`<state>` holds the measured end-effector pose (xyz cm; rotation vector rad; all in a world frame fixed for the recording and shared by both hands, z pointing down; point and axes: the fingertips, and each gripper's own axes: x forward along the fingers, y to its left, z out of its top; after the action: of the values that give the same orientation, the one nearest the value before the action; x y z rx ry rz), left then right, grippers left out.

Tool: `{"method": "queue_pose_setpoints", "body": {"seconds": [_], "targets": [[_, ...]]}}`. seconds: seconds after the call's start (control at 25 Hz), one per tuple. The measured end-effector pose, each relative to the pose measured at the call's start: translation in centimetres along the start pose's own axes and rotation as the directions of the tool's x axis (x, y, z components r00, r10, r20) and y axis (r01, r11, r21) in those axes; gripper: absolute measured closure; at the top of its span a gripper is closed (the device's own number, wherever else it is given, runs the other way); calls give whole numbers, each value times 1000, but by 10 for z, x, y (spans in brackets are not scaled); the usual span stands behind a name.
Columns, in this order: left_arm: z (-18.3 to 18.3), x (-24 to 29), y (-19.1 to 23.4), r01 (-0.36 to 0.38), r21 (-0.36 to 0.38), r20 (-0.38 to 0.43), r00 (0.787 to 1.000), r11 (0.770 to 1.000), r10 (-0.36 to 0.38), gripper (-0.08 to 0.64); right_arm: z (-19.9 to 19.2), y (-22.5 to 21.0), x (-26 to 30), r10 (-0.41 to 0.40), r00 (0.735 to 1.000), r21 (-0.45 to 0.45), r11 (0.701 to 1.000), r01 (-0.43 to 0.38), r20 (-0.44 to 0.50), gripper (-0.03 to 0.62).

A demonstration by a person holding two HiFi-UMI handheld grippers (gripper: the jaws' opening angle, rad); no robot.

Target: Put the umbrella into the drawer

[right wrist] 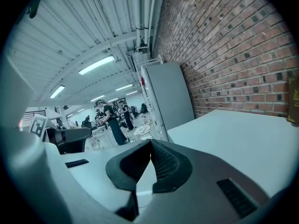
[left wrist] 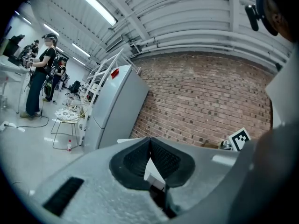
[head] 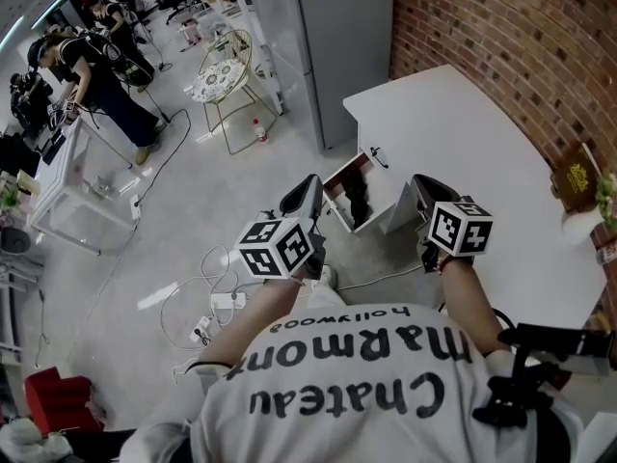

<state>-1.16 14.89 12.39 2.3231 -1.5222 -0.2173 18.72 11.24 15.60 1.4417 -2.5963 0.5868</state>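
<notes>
The folded umbrella (head: 357,203) in the open drawer (head: 339,174) at the desk's (head: 463,143) corner is judged light, soft, best gripped mid-length; left gripper (left wrist: 150,139) and right gripper (right wrist: 150,142) are closed, empty.

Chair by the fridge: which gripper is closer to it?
Left. The left gripper is below-right of the chair in the head view; the right gripper is farther right, past the open drawer.
</notes>
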Motion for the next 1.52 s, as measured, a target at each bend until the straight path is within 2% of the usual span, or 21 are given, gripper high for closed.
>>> {"method": "queue_pose_setpoints", "body": {"seconds": [0.24, 0.68, 1.4, 1.52], "targets": [[0, -3, 2, -13, -7, 1, 1000, 1000, 13, 545, -1, 0, 1, 9, 1000, -1, 1000, -9, -17, 578], [-2, 5, 13, -49, 26, -33, 998, 998, 50, 545, -1, -4, 16, 17, 999, 0, 1000, -17, -36, 578], [-10, 19, 48, -88, -12, -52, 995, 996, 87, 545, -15, -8, 53, 17, 996, 18, 1000, -15, -87, 578], [-11, 21, 52, -91, -16, -58, 994, 996, 90, 545, -13, -12, 55, 6, 998, 51, 999, -3, -66, 578]]}}
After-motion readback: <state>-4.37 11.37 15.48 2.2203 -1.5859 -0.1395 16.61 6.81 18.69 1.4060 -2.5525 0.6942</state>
